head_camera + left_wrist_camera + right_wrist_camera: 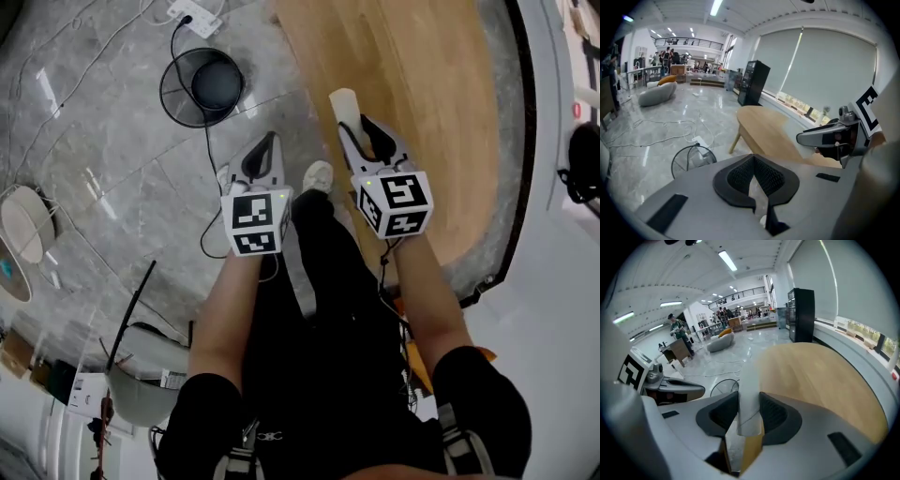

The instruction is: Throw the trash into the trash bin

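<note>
A white paper tube [345, 106] sticks up from my right gripper [362, 129], whose pads press on both its sides. In the right gripper view the tube [749, 394] stands upright between the dark pads of the gripper [749, 405], over the edge of the wooden table [820, 376]. My left gripper [265, 152] hangs beside it to the left, its jaws together with nothing in them; the left gripper view shows the pads of that gripper [754, 164] meeting. The black wire trash bin [202, 86] stands on the grey floor ahead of the left gripper; this bin [693, 161] is low and to the left.
The oval wooden table [403, 112] stretches ahead on the right. A white power strip [195, 17] and cables lie beyond the bin. The person's shoe [317, 176] shows between the grippers. A grey chair [141, 375] stands at lower left.
</note>
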Motion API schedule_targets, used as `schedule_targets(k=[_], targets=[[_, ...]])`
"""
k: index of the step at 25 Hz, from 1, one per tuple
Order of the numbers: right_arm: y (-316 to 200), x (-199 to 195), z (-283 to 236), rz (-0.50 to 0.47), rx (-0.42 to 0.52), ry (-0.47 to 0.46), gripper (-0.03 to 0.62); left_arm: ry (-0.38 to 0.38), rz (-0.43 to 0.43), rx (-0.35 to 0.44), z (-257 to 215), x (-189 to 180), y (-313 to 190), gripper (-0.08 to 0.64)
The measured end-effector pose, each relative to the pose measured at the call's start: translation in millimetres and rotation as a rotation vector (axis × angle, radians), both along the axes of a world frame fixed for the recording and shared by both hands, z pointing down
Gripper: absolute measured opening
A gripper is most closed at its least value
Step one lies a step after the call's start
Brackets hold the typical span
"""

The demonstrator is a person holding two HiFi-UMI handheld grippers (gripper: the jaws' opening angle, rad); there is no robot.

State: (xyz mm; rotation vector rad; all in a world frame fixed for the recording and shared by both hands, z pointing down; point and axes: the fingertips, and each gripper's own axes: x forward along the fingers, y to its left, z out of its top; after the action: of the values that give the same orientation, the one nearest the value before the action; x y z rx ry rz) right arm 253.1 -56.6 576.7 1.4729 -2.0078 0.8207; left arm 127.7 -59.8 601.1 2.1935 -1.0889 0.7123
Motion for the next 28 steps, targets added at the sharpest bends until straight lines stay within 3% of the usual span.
schedule_targets(k=[9, 13, 20, 28], targets=[[-37.3, -151.1, 36.4, -0.224, -0.048, -0.086, 0.146, -0.088, -0.223, -0.001, 12.3, -172.8, -31.4, 0.012], [-49.0, -209.2, 70.6, -0.314, -0.096, -0.018, 0.146, -0.103, -0.275, -0.031, 28.3, -229.7, -32.4, 0.012], [-87.6, -295.2, 141.5, -0.386, -0.164, 0.077, 0.146, -0.081, -0.344, -0.101, 71.9, -297.6, -42.0, 0.012], [-116.1, -322.2, 229.7, -0.414, -0.203, 0.197, 0.146, -0.071, -0.339, -0.164, 118.3, -330.2, -49.8, 0.012]])
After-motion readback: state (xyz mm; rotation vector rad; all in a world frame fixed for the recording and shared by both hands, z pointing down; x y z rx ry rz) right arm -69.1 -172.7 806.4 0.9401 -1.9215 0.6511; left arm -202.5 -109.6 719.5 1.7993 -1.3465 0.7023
